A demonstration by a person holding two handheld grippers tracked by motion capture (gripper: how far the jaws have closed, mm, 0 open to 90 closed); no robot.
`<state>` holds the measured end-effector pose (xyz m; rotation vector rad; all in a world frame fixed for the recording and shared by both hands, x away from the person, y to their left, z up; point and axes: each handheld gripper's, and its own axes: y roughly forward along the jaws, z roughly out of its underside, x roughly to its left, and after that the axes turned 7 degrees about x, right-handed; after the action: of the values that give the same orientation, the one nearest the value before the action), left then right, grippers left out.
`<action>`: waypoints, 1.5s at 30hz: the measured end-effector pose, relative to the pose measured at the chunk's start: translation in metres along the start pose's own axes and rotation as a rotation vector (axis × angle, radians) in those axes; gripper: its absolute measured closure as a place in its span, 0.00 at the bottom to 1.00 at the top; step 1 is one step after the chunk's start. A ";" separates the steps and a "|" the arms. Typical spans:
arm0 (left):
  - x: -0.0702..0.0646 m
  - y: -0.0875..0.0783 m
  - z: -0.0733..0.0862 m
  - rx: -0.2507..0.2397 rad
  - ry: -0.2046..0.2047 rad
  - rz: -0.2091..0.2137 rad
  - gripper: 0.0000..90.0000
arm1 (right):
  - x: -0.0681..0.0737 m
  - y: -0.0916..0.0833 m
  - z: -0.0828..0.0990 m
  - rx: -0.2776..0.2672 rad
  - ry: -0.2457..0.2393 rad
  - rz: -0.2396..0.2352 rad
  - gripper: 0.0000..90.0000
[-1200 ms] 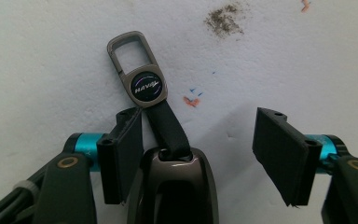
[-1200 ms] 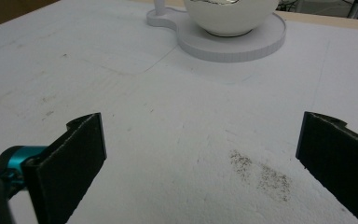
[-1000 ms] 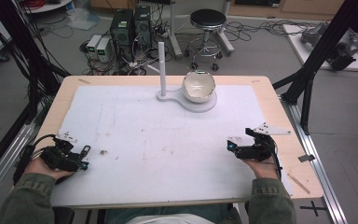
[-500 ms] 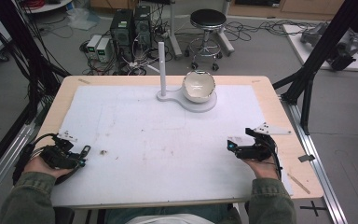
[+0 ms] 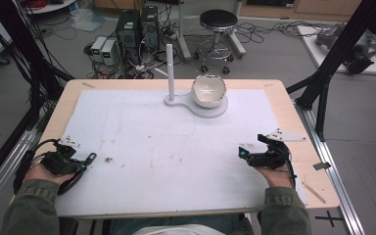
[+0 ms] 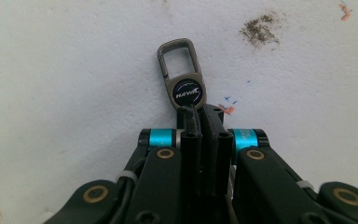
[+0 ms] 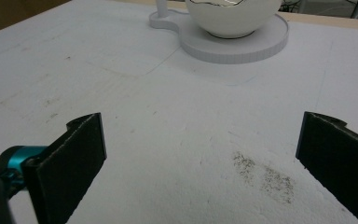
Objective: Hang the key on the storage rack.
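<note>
Key clip caught in the left claw

The left claw (image 6: 200, 114) has just closed on the key clip's (image 6: 182, 74) strap on the white counter (image 5: 176, 142); the right claw (image 7: 200, 154) gapes wide, holding nothing.

My left gripper (image 6: 200, 140) is black with turquoise bands and brass-coloured rivets. The key clip (image 6: 182, 74) in the upper middle is dull bronze-grey, its round badge black with pale lettering. The mat (image 6: 51, 93) is white (speckled with a brownish smudge at upper right, plus tiny red and blue marks).
</note>
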<state>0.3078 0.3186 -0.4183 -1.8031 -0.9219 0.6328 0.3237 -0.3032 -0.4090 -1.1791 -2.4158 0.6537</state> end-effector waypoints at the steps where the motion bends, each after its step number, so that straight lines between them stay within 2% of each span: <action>1: 0.000 0.000 0.000 -0.001 -0.004 0.003 0.95 | 0.000 0.000 0.000 -0.001 0.000 0.000 0.01; 5: 0.000 -0.001 0.000 0.000 0.004 0.002 0.96 | 0.000 0.000 0.000 -0.001 0.003 -0.003 0.01; 9: 0.000 -0.001 0.001 -0.014 0.029 -0.029 0.96 | 0.000 0.000 0.000 -0.002 0.004 -0.004 0.01; 11: 0.000 -0.003 0.001 -0.019 0.032 -0.027 0.96 | 0.000 0.000 0.000 -0.004 0.003 -0.006 0.01; 17: -0.001 -0.014 -0.005 -0.035 0.039 -0.031 0.96 | 0.000 0.000 0.000 -0.004 0.006 -0.006 0.01; 21: -0.003 -0.023 -0.011 -0.040 0.062 -0.024 0.96 | 0.000 0.000 0.000 -0.004 0.005 -0.006 0.01; 24: -0.004 -0.029 -0.016 -0.046 0.075 -0.029 0.96 | -0.001 0.000 0.000 -0.004 0.003 -0.007 0.01; 31: 0.000 -0.042 -0.035 -0.021 0.111 -0.031 0.95 | 0.000 0.001 0.000 0.003 0.007 -0.008 0.01; 39: 0.003 -0.062 -0.055 -0.038 0.132 -0.042 0.95 | -0.001 0.001 0.000 0.004 0.006 -0.010 0.01; 45: 0.004 -0.064 -0.072 -0.042 0.146 -0.029 0.95 | -0.001 0.001 0.000 0.000 0.006 -0.014 0.01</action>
<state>0.3449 0.2994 -0.3319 -1.8433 -0.8668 0.4597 0.3254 -0.3037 -0.4097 -1.1620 -2.4173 0.6451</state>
